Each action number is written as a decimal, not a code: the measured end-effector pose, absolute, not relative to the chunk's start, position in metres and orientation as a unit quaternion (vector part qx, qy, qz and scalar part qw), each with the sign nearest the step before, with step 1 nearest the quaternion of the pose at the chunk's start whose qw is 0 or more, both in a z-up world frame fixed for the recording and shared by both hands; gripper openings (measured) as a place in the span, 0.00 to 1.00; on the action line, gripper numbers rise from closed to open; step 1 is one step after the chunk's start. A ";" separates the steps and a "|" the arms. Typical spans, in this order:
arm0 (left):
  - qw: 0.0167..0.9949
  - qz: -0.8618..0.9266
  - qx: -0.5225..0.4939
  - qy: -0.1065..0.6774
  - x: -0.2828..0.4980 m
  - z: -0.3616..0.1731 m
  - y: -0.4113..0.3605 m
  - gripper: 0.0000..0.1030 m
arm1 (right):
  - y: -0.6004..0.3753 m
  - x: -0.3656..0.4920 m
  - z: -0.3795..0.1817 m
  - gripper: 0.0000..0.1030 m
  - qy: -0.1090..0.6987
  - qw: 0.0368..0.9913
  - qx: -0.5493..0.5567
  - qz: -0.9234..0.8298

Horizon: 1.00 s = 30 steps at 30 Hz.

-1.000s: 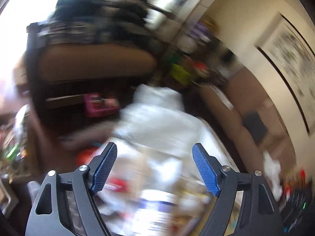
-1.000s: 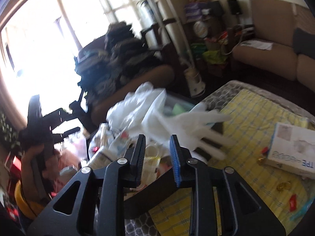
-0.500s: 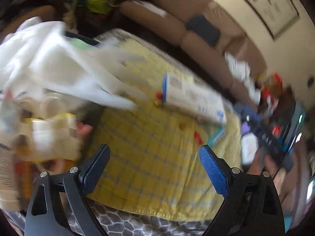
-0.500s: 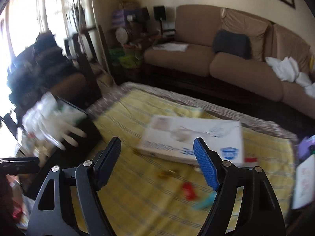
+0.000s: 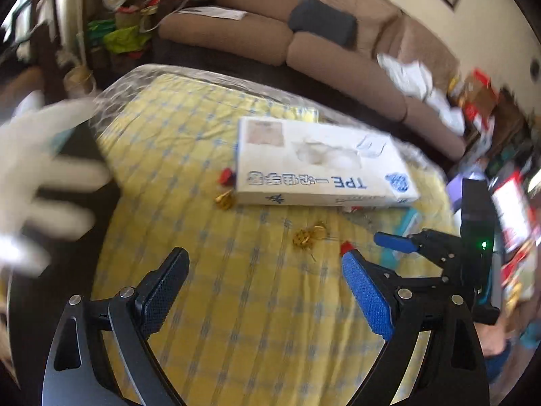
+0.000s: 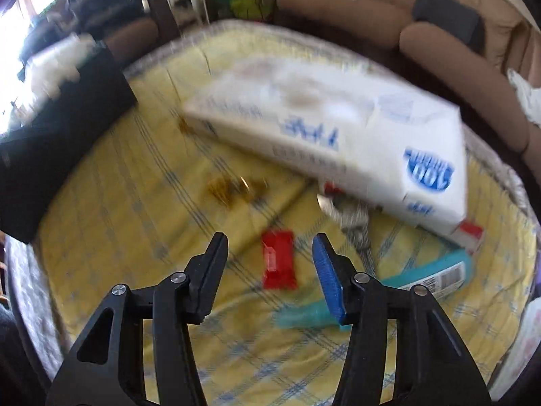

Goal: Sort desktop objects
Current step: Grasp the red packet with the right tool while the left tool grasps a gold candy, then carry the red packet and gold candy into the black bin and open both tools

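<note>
A yellow checked cloth [image 5: 236,321] covers the table. On it lie a white glove box [image 5: 321,165], two gold trinkets [image 5: 302,237], a red packet [image 6: 279,260], a teal packet [image 6: 372,297] and a small metal piece [image 6: 351,216]. My right gripper [image 6: 269,240] points down over the red packet. Its jaws are closing, the packet lies between them, and the pads do not touch it. My left gripper [image 5: 264,253] hovers over bare cloth near the gold trinket, its jaws wide apart, closing slightly, with nothing between them.
A black bin [image 6: 57,135] with white gloves [image 5: 40,176] hanging out stands at the table's left edge. A brown sofa [image 5: 304,44] runs behind the table. Boxes and clutter [image 5: 507,203] crowd the right side.
Both views have swung from the cluttered bin and gloves down onto the yellow cloth. The right jaws went wide, then narrowed around the red packet. The left jaws stay wide.
</note>
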<state>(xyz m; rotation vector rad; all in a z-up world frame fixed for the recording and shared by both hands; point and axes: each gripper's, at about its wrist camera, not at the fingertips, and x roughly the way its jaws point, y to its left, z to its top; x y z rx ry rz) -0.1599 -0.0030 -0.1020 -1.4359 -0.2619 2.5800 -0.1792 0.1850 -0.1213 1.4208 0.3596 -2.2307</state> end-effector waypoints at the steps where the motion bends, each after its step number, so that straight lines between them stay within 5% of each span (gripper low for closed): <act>1: 0.083 0.868 -0.486 -0.062 -0.166 -0.106 0.007 0.85 | 0.187 -0.182 -0.127 0.48 0.135 0.223 0.523 -0.811; 3: 0.071 0.870 -0.488 -0.020 -0.171 -0.113 0.024 0.80 | 0.191 -0.187 -0.140 0.30 0.136 0.202 0.535 -0.809; 6: 0.093 0.867 -0.490 -0.009 -0.176 -0.126 0.040 0.80 | 0.197 -0.186 -0.146 0.17 0.115 0.213 0.555 -0.796; 13: 0.125 0.846 -0.517 0.040 -0.181 -0.172 0.082 0.80 | 0.258 -0.172 -0.101 0.17 0.014 0.168 0.547 -0.820; 17: 0.136 0.855 -0.501 -0.005 -0.188 -0.182 0.080 0.76 | 0.279 -0.158 -0.073 0.17 -0.003 0.166 0.521 -0.837; 20: 0.135 0.864 -0.485 -0.015 -0.190 -0.180 0.075 0.59 | 0.285 -0.154 -0.061 0.17 -0.015 0.169 0.510 -0.843; 23: 0.112 0.865 -0.488 -0.001 -0.190 -0.177 0.065 0.18 | 0.278 -0.166 -0.063 0.17 -0.017 0.172 0.514 -0.840; 30: 0.110 0.873 -0.473 -0.035 -0.176 -0.159 0.040 0.18 | 0.267 -0.171 -0.066 0.17 -0.008 0.173 0.515 -0.839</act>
